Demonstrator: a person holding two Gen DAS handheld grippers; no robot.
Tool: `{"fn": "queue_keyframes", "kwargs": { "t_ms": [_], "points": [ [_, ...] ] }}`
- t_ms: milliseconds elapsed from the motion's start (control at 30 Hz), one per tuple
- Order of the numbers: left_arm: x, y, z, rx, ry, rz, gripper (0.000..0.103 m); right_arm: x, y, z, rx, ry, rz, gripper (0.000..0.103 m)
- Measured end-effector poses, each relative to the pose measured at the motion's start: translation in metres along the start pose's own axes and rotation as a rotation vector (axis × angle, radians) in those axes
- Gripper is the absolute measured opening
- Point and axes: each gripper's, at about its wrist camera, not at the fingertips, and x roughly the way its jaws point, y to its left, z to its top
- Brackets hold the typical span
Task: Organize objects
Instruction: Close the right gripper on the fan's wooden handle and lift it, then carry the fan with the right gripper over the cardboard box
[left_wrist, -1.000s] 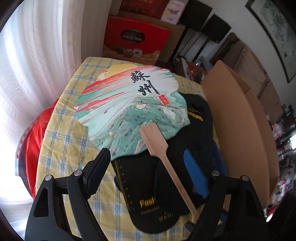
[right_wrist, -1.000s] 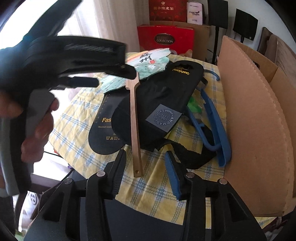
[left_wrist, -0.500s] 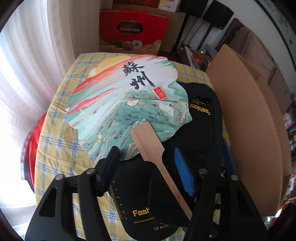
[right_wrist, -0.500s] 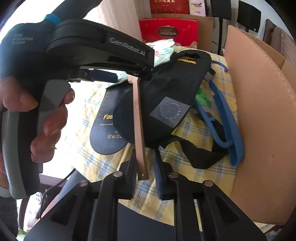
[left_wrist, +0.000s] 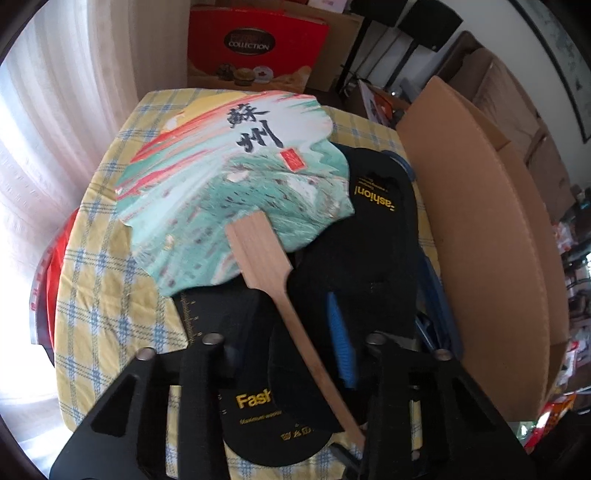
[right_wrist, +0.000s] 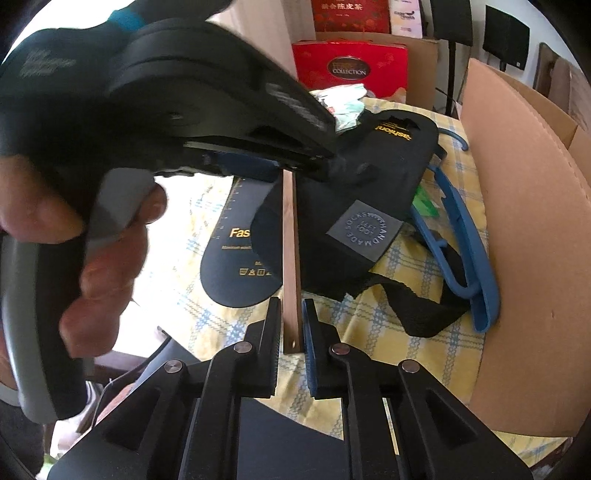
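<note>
Right gripper (right_wrist: 290, 332) clamped on the end of the fan's wooden handle (right_wrist: 291, 258), pads pressed to both its sides. Ahead of it, paper fan (left_wrist: 236, 192) spread over black insoles (left_wrist: 384, 229) on the checked tablecloth (left_wrist: 107, 280). Left gripper (left_wrist: 291, 336) closing around the handle's middle, pads apart from the wood. Blue hanger (right_wrist: 469, 251) right of the right gripper, against a cardboard box (right_wrist: 524, 229).

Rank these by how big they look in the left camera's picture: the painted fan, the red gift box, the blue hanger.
1. Painted fan: fills the middle of the picture.
2. Red gift box: looks smaller, but it stands far back, so its true size is unsure.
3. Blue hanger: only slivers show beside the black insoles.
</note>
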Motion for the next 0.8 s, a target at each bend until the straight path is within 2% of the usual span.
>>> {"fn": "queue_keyframes", "kwargs": {
  "t_ms": [100,167,400,600,800],
  "points": [
    [0.000,0.004,0.003,-0.026,-0.009,0.005,0.015,0.002,-0.006,0.002,-0.004,-0.009,0.003,0.009],
    [-0.003,0.008,0.003,-0.041,-0.013,-0.008,0.014,0.002,-0.006,0.002,-0.001,-0.010,0.036,0.009],
    [-0.016,0.011,-0.001,-0.061,-0.074,-0.012,0.012,-0.005,0.005,0.003,-0.025,-0.029,0.038,0.009],
    [-0.038,-0.004,-0.002,-0.017,-0.152,0.022,0.012,-0.014,0.006,0.006,-0.012,-0.045,0.026,0.011],
    [-0.057,-0.030,0.000,0.051,-0.183,0.016,0.012,-0.033,-0.001,0.010,0.018,-0.075,0.029,0.012]
  ]
}}
